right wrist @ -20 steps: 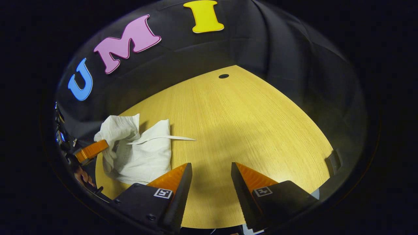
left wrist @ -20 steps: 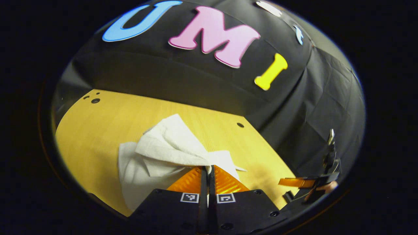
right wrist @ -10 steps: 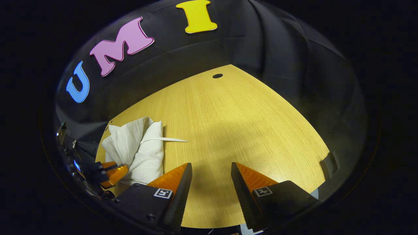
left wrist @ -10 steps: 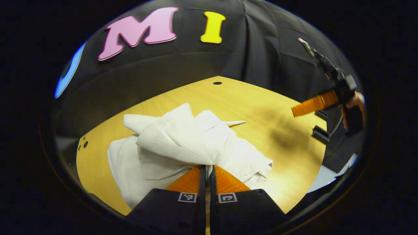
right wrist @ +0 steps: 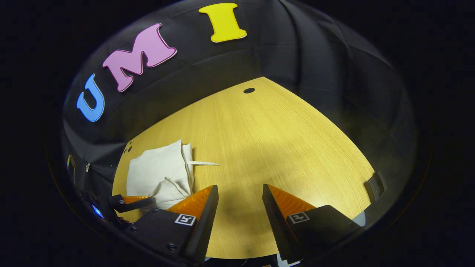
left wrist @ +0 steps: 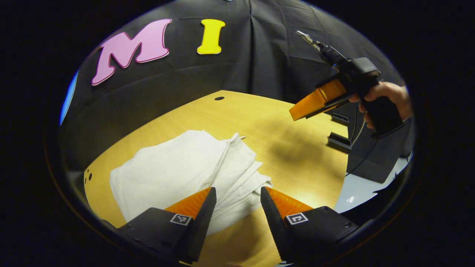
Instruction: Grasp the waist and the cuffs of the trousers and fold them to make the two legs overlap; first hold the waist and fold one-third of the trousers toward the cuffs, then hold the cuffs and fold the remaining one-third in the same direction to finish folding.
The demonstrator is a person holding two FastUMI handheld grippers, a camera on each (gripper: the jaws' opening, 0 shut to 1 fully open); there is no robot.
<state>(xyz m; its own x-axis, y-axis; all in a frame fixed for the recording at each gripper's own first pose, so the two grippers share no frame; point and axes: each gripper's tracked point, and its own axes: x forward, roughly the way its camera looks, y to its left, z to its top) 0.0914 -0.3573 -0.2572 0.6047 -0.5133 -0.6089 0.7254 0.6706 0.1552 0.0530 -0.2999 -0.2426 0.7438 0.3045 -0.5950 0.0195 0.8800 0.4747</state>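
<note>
I can read no words, brand or numbers here. On my left gripper (left wrist: 235, 194) and my right gripper (right wrist: 239, 193), each finger base carries a small square black-and-white coded marker, a pattern and not legible text.

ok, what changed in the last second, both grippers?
The left gripper opened and let go of the trousers, which dropped from a raised bunch into a flat folded stack on the table. The right gripper stayed open over bare table, off the cloth.
</note>
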